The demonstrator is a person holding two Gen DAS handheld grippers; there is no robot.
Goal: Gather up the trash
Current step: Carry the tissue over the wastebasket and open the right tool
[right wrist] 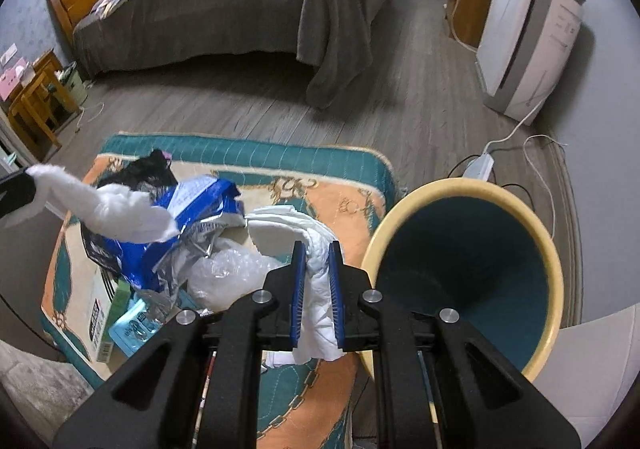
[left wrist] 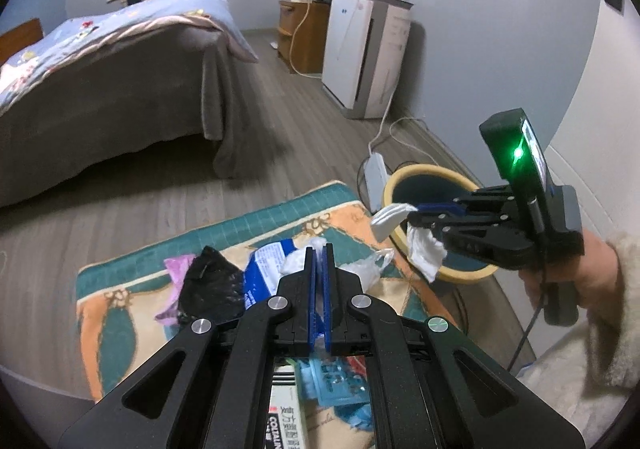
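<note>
The right tongs (right wrist: 317, 249) are clamped tight on a folded white tissue wad (right wrist: 316, 289), which hangs between the blue pads just beside the yellow rim of the waste bin (right wrist: 552, 261). The bin stands on the floor against the right edge of the patterned mat (right wrist: 332, 201); its dark teal inside looks empty, and its mouth is open toward the tongs. In the left wrist view the same wad (left wrist: 424, 249) dangles over the bin's near rim (left wrist: 400, 177), held by a hand (left wrist: 576, 269) in a pale fluffy sleeve.

The left tongs (left wrist: 319, 249) are pinched nearly shut on a thin bit of white tissue (left wrist: 318, 241); from the right wrist view that long strip of tissue (right wrist: 104, 205) stretches above the heap, at the left edge of the picture.

The remaining trash lies heaped on the mat: a crumpled blue and white wrapper (right wrist: 192, 209), a black plastic bag (left wrist: 212, 285), a clear plastic bag (right wrist: 228, 277), and a flat carton (right wrist: 98, 325) near the mat's left edge.

Bare wooden floor (right wrist: 240, 105) lies wide open between the mat and the bed (right wrist: 240, 9). A white power strip (right wrist: 478, 165) and its cables lie on the floor right behind the bin, with a white appliance (right wrist: 528, 41) against the wall beyond.
</note>
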